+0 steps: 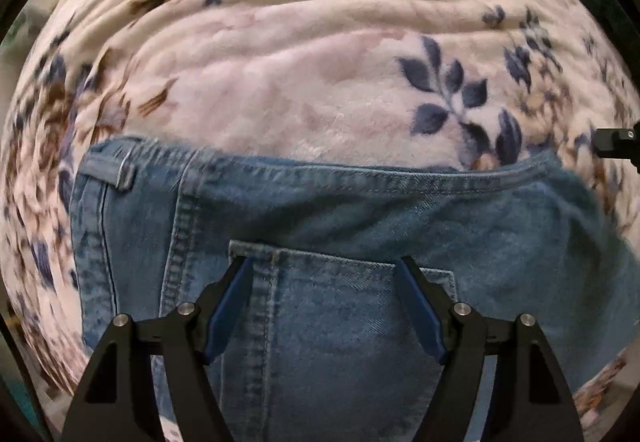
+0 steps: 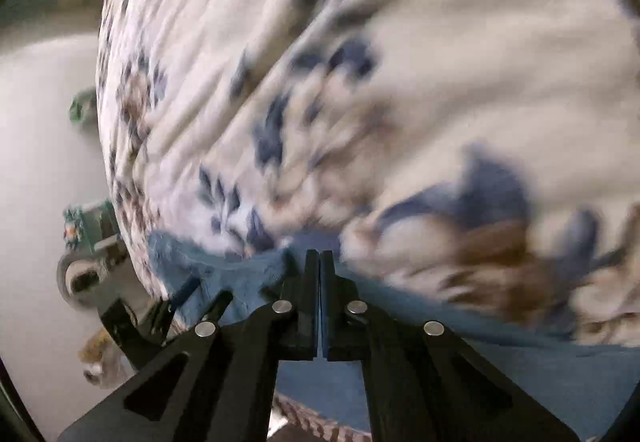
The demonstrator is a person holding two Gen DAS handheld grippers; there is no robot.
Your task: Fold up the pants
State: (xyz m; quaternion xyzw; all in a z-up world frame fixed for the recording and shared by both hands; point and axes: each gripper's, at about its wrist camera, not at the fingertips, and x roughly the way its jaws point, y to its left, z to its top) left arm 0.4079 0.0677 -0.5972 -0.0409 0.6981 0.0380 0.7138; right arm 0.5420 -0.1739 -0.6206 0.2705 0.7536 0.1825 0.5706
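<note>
Left wrist view: the jeans [image 1: 360, 226] lie on a cream blanket [image 1: 304, 54] printed with blue and brown flowers. Their waistband [image 1: 360, 174] runs left to right across the middle of the picture, and the denim spreads from it toward the camera, so the waist end points away from the gripper and the long axis runs from the camera outward. A belt loop [image 1: 126, 172] sits at the left end of the waistband, and a back pocket [image 1: 344, 306] lies flat just below it; nothing can be seen in the pocket. The left gripper [image 1: 326, 262] hovers over the pocket's top edge with its two blue-padded fingers [image 1: 230, 306] spread wide apart, holding nothing. At the right edge a small black piece of the other gripper [image 1: 616, 146] shows just above the right end of the waistband.

Right wrist view: the picture is blurred. The right gripper [image 2: 320, 254] has its fingers pressed together on a raised edge of the jeans [image 2: 240, 274], with blue cloth bunched to the left of the fingertips and more denim spreading below and to the right. The flowered blanket [image 2: 400, 62] fills the space beyond. To the left, past the blanket's edge, a pale floor [image 2: 44, 162] holds a few small things too blurred to name.
</note>
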